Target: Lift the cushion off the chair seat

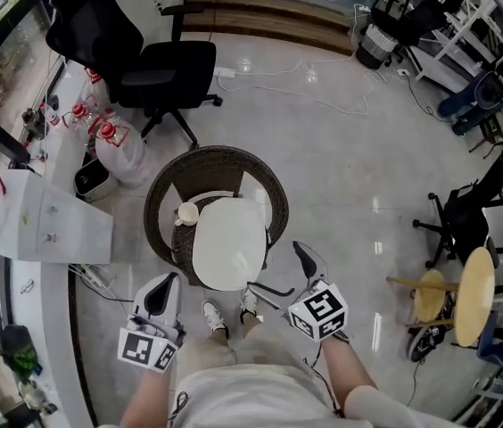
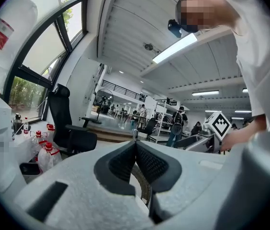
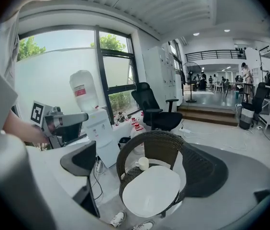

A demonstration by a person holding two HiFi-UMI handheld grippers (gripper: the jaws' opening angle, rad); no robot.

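Note:
A white oval cushion (image 1: 229, 243) lies on the seat of a round dark wicker chair (image 1: 167, 190), just in front of the person's feet. A small white cup (image 1: 186, 213) stands on the seat at the cushion's back left corner. My left gripper (image 1: 166, 285) hovers near the chair's front left, clear of the cushion, its fingertips meeting and nothing between them (image 2: 135, 145). My right gripper (image 1: 287, 275) is at the chair's front right, jaws wide open. In the right gripper view the cushion (image 3: 151, 190) and the cup (image 3: 143, 163) lie ahead of the right gripper (image 3: 140, 150), untouched.
A black office chair (image 1: 144, 61) stands behind the wicker chair. A white water dispenser (image 1: 46, 221) and water jugs (image 1: 113, 141) are at the left. A wooden stool (image 1: 465, 292) and another dark chair (image 1: 461, 217) stand at the right. Cables (image 1: 323, 96) run across the glossy floor.

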